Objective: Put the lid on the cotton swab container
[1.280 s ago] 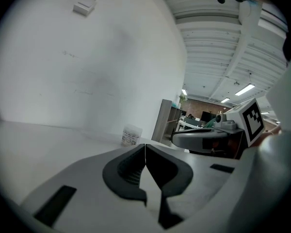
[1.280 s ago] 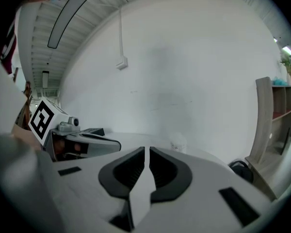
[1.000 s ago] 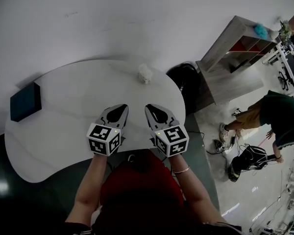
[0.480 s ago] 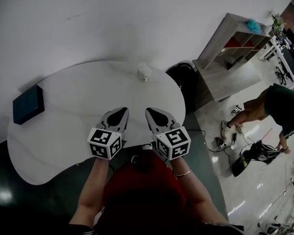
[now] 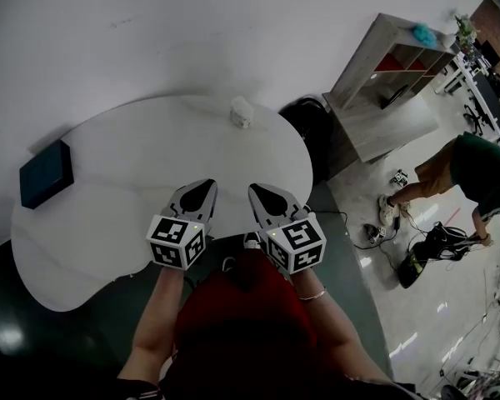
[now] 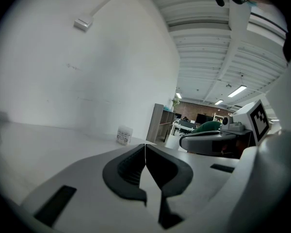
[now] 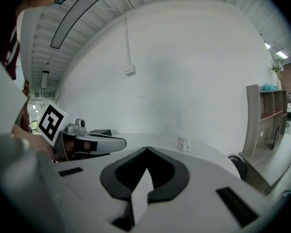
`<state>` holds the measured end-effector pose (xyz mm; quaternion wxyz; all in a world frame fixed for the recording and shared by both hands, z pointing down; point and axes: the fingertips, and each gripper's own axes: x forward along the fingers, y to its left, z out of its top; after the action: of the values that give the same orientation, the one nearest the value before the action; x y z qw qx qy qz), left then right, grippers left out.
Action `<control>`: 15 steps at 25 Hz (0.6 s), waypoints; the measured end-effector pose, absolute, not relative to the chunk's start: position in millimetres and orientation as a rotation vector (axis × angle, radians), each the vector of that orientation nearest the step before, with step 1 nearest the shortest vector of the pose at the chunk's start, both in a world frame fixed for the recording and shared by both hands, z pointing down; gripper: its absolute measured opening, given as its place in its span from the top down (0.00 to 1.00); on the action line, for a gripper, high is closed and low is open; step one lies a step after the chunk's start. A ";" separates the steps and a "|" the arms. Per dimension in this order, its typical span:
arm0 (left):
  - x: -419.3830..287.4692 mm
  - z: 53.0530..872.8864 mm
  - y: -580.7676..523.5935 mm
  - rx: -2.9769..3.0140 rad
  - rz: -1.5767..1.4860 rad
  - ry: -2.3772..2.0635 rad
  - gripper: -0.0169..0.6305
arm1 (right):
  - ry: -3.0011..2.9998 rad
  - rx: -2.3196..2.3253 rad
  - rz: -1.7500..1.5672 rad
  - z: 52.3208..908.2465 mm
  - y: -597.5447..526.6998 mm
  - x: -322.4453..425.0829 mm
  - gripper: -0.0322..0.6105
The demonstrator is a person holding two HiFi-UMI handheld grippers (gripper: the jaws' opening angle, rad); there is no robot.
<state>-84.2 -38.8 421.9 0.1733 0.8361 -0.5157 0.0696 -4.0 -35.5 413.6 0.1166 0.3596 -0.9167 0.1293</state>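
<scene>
Edging back from the cotton swab container (image 5: 240,112), left hand-held gripper (image 5: 208,183) and right hand-held gripper (image 5: 253,188) stay closed, empty

We see open surface on the white kidney-shaped tabletop (image 5: 108,190) from the near edge to the small white container (image 5: 241,113) at the far edge. The dark blue flat box (image 5: 45,173) sits well left, out of that lane.

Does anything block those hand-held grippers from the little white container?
Nothing visible does. Bare table lies between the left hand-held gripper, the right hand-held gripper and the cotton swab container; the dark box sits far left.
</scene>
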 end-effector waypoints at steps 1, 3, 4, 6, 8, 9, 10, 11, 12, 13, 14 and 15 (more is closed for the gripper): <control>-84.1 421.5 -37.2 2.371 0.197 -1.463 0.94 | -2.683 1.053 0.381 413.6 -33.6 -3.4 0.93; -84.0 420.4 -34.6 2.370 0.195 -1.467 0.94 | -2.680 1.051 0.380 413.6 -29.9 -2.5 0.93; -83.6 419.9 -33.5 2.370 0.193 -1.469 0.94 | -2.678 1.048 0.376 413.9 -28.0 -2.0 0.93; -82.5 418.9 -31.2 2.371 0.192 -1.475 0.94 | -2.678 1.040 0.371 414.6 -24.5 -1.2 0.93; -82.4 418.2 -29.0 2.369 0.193 -1.482 0.94 | -2.680 1.029 0.374 415.8 -21.7 -1.4 0.93; -82.8 418.1 -27.8 2.366 0.194 -1.486 0.94 | -2.682 1.024 0.376 416.5 -20.5 -1.8 0.93; -83.5 418.2 -26.7 2.364 0.194 -1.491 0.94 | -2.684 1.019 0.375 417.1 -19.4 -2.3 0.93; -84.2 418.4 -25.9 2.362 0.194 -1.497 0.94 | -2.685 1.016 0.372 417.6 -18.7 -2.6 0.93; -84.8 418.5 -25.2 2.361 0.194 -1.504 0.94 | -2.687 1.014 0.369 418.0 -18.3 -2.5 0.93; -85.0 418.4 -24.7 2.359 0.193 -1.510 0.94 | -2.688 1.013 0.366 418.1 -18.2 -2.1 0.93; -85.0 418.2 -24.3 2.356 0.193 -1.516 0.94 | -2.689 1.012 0.364 418.1 -18.1 -1.3 0.93; -84.8 417.8 -23.7 2.353 0.193 -1.522 0.94 | -2.691 1.010 0.364 417.9 -17.8 -0.5 0.93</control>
<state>-84.8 -23.7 417.8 0.1656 0.8262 -0.5343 0.0676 -0.5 -17.8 417.9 0.1220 0.3460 -0.9219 0.1248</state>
